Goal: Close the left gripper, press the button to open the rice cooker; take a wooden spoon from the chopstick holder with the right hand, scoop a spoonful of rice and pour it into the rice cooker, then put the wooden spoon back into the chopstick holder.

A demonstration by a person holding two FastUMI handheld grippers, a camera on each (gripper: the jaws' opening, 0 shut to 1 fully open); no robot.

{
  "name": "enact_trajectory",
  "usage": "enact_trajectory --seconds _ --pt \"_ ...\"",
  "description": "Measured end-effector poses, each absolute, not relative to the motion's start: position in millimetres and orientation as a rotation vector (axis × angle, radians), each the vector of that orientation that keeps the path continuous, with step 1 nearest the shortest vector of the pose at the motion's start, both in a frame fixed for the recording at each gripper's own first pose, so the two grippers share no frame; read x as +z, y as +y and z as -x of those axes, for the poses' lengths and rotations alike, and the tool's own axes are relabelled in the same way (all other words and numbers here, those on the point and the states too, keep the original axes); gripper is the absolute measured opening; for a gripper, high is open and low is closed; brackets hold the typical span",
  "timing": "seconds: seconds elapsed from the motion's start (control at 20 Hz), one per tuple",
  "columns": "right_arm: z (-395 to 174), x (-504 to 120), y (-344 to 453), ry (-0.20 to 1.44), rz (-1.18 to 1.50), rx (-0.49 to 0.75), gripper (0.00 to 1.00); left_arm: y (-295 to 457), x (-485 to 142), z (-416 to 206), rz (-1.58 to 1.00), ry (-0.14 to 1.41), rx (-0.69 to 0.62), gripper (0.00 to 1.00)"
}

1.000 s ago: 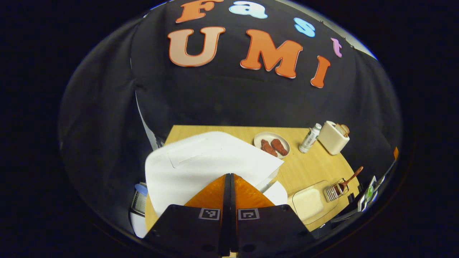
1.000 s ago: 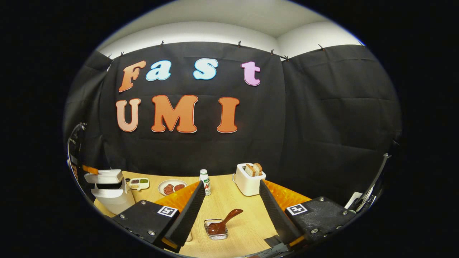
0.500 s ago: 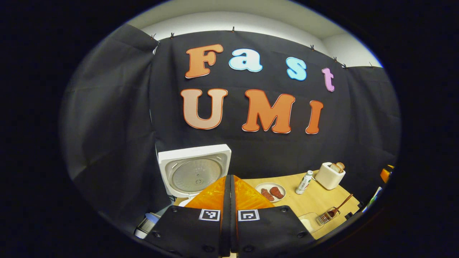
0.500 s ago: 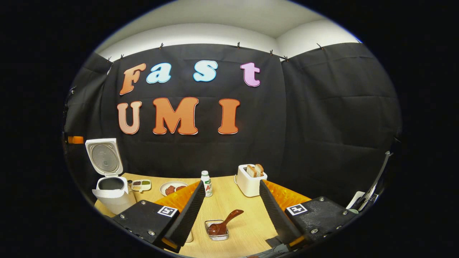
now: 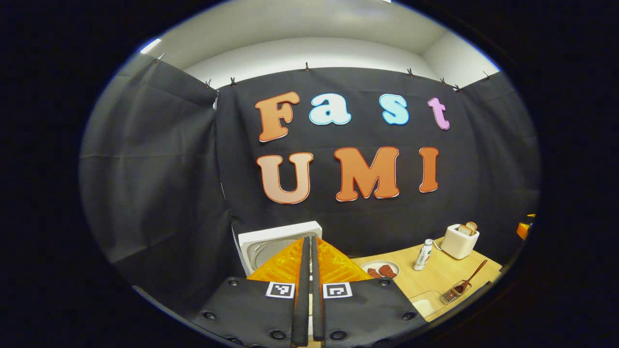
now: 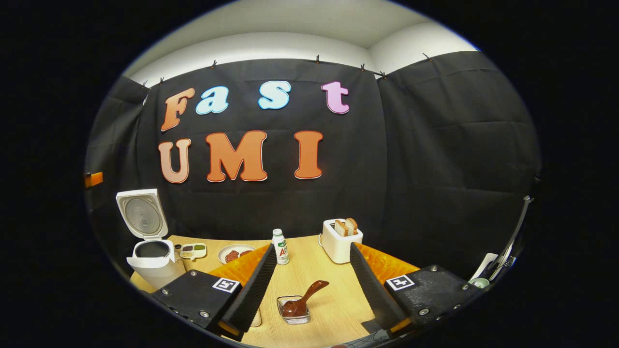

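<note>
Right gripper view is showing the rice cooker (image 6: 154, 261) standing with its lid (image 6: 141, 214) tipped upright, so the button press looks done. The right gripper (image 6: 313, 270) is hovering with its fingers spread wide and gripping nothing, likely readying for the wooden spoon (image 6: 302, 299), which is leaning out of the chopstick holder (image 6: 294, 310) well to the right of the cooker, handle free for a grab. Left gripper view is showing the left gripper (image 5: 308, 256) with its fingers pressed together on nothing, pointing just above the cooker's raised lid (image 5: 271, 240), probably because a closed tip suits pushing a button. Scooping is not yet begun.
</note>
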State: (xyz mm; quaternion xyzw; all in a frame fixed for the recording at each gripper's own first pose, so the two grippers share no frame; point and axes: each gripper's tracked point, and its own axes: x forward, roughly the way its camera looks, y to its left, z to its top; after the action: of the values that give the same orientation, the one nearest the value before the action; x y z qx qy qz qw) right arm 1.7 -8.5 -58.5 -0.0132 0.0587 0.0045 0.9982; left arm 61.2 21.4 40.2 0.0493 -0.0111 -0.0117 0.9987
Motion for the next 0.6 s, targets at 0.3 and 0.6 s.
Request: enact_trajectory --seconds 0.3,0.6 --pt "-16 -75 -12 0.134 -0.006 0.031 0.99 22 49 -38 -0.095 -0.05 0.008 0.67" --pt "-37 -108 -10 0.185 -0.02 0.055 0.95 42 47 -31 -0.049 -0.058 0.104 0.96"
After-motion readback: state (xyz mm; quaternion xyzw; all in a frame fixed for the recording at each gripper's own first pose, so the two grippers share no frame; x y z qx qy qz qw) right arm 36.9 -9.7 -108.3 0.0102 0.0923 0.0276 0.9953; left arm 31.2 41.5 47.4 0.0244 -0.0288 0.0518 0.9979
